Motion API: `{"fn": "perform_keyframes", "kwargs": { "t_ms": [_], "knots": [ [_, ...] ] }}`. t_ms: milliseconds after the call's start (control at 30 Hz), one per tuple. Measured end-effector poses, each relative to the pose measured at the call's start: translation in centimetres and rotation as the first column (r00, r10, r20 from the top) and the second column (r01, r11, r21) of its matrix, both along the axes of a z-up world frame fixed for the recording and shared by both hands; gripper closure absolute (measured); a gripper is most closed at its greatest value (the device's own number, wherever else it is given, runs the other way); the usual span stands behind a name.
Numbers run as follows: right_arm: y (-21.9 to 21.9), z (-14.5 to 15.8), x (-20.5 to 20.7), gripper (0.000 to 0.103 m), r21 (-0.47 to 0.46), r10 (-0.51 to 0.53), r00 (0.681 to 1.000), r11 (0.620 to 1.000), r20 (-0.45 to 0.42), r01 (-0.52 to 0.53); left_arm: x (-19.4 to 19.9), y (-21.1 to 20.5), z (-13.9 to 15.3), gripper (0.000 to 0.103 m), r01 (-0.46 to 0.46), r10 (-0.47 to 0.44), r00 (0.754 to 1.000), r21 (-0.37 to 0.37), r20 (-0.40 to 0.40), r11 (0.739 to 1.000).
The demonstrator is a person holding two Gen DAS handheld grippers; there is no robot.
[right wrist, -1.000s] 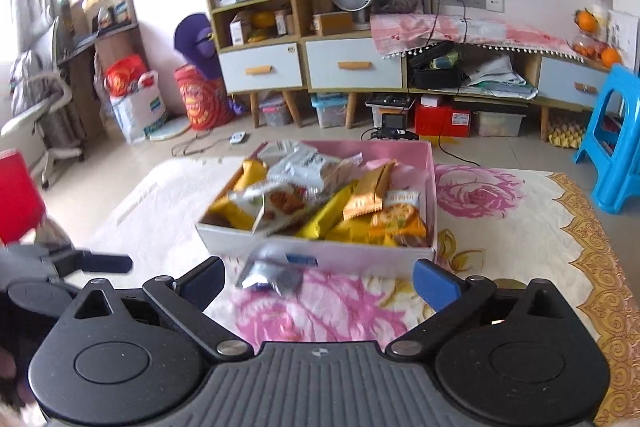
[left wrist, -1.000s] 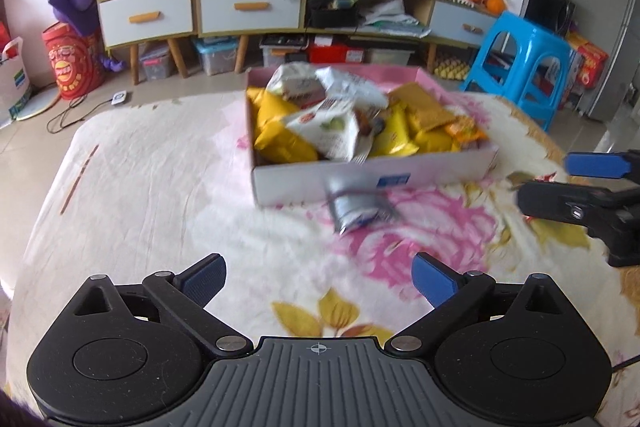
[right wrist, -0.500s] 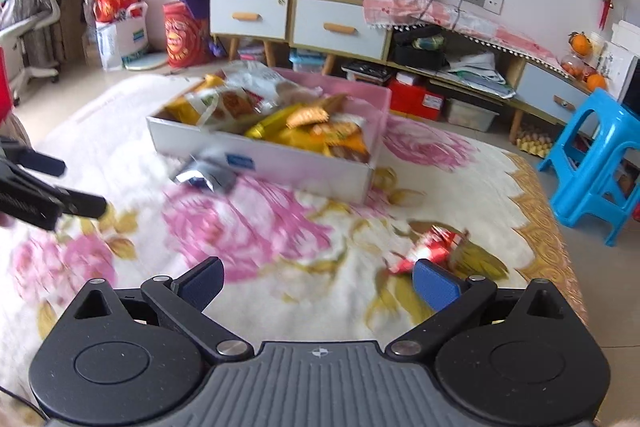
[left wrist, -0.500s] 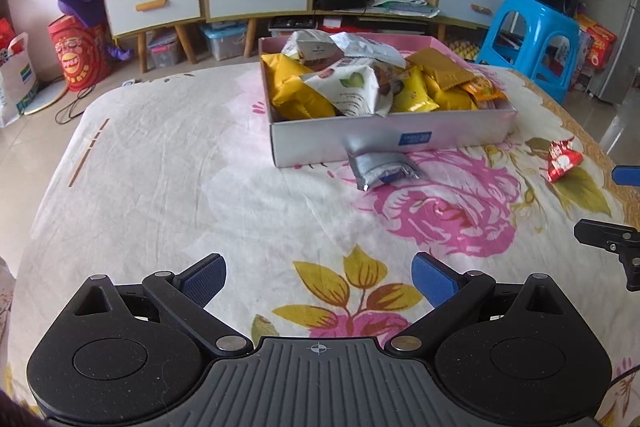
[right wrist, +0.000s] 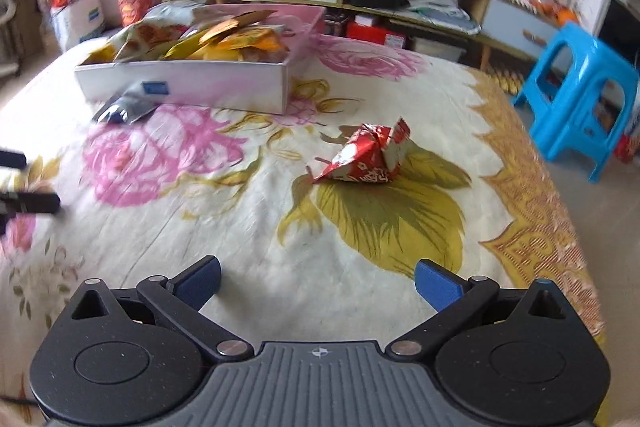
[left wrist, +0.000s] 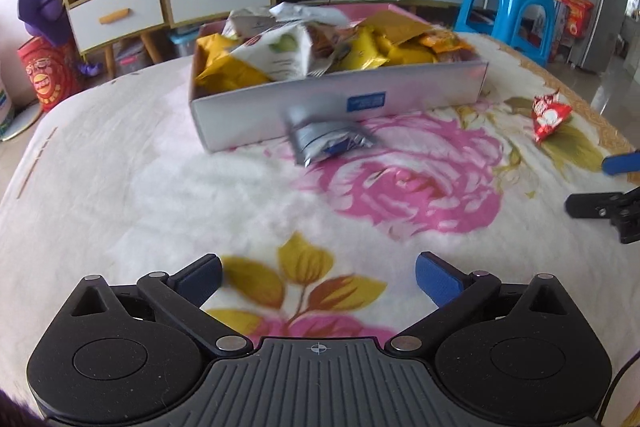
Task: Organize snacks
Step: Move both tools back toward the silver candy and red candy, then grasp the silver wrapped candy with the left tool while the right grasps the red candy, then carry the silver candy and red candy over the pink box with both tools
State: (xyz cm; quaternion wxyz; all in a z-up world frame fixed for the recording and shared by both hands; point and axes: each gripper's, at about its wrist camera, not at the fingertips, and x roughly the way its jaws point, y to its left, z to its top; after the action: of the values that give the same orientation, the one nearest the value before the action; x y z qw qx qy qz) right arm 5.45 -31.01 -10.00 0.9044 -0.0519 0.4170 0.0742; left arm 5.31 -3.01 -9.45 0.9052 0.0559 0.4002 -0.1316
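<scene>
I am holding both the left gripper [left wrist: 318,277] and the right gripper [right wrist: 318,279] spread wide and empty above the cloth [left wrist: 120,187]. The silver packet [left wrist: 326,141] is lying against the box [left wrist: 420,91] front, and the red packet [right wrist: 366,157] is sitting well right of the box, ahead of my right gripper.

One box [left wrist: 336,107] of snacks sits ahead of the left tongs [left wrist: 318,277]. Two packets lie loose: one silver packet [left wrist: 328,141], one red packet [right wrist: 368,157] ahead of the right tongs [right wrist: 318,277]. One blue stool [right wrist: 580,99] stands right.
</scene>
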Motion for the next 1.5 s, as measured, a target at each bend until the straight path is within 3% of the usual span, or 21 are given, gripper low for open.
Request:
{"fn": "perform_keyframes", "kwargs": {
  "t_ms": [133, 333, 733, 800, 967, 1067, 1267, 1400, 1500],
  "knots": [
    [-0.4, -0.5, 1.0, 0.007, 0.051, -0.015, 1.000, 0.999, 0.009, 0.015, 1.0, -0.6, -0.2, 0.000, -0.027, 0.027, 0.999, -0.011, 0.033, 1.000],
    [-0.5, -0.8, 2.7, 0.007, 0.062, -0.020, 0.998, 0.998, 0.064, 0.016, 2.8, -1.8, -0.4, 0.000, -0.095, 0.096, 0.992, -0.023, 0.076, 0.995],
    [-0.5, -1.0, 5.8, 0.007, 0.062, -0.099, 0.992, 0.994, 0.078, 0.095, 5.6, -2.3, -0.5, 0.002, -0.185, 0.188, 0.977, -0.045, 0.101, 0.982],
    [-0.5, -1.0, 6.2, 0.007, 0.060, -0.114, 0.991, 0.992, 0.076, 0.110, 5.7, -2.4, -0.5, 0.005, -0.185, 0.188, 0.976, -0.043, 0.105, 0.982],
    [-0.4, -0.8, 6.9, 0.012, 0.041, -0.126, 0.989, 0.992, 0.076, 0.123, 5.6, -2.7, 0.0, 0.028, -0.165, 0.168, 0.979, -0.035, 0.112, 0.986],
    [-0.4, -0.6, 7.0, 0.022, 0.044, -0.134, 0.988, 0.990, 0.078, 0.130, 5.5, -2.9, 0.2, 0.041, -0.155, 0.158, 0.981, -0.034, 0.112, 0.987],
    [0.0, -0.1, 6.6, 0.049, 0.039, -0.121, 0.989, 0.992, 0.090, 0.118, 5.2, -3.2, 0.5, 0.058, -0.140, 0.142, 0.984, -0.031, 0.103, 0.990],
    [0.1, 0.1, 6.6, 0.073, 0.036, -0.108, 0.989, 0.994, 0.098, 0.105, 5.1, -3.2, 0.7, 0.061, -0.134, 0.136, 0.987, -0.034, 0.090, 0.990],
    [0.3, 0.2, 6.5, 0.074, 0.028, -0.104, 0.990, 0.994, 0.097, 0.101, 4.9, -3.2, 0.8, 0.064, -0.129, 0.132, 0.988, -0.042, 0.076, 0.991]
  ]
}}
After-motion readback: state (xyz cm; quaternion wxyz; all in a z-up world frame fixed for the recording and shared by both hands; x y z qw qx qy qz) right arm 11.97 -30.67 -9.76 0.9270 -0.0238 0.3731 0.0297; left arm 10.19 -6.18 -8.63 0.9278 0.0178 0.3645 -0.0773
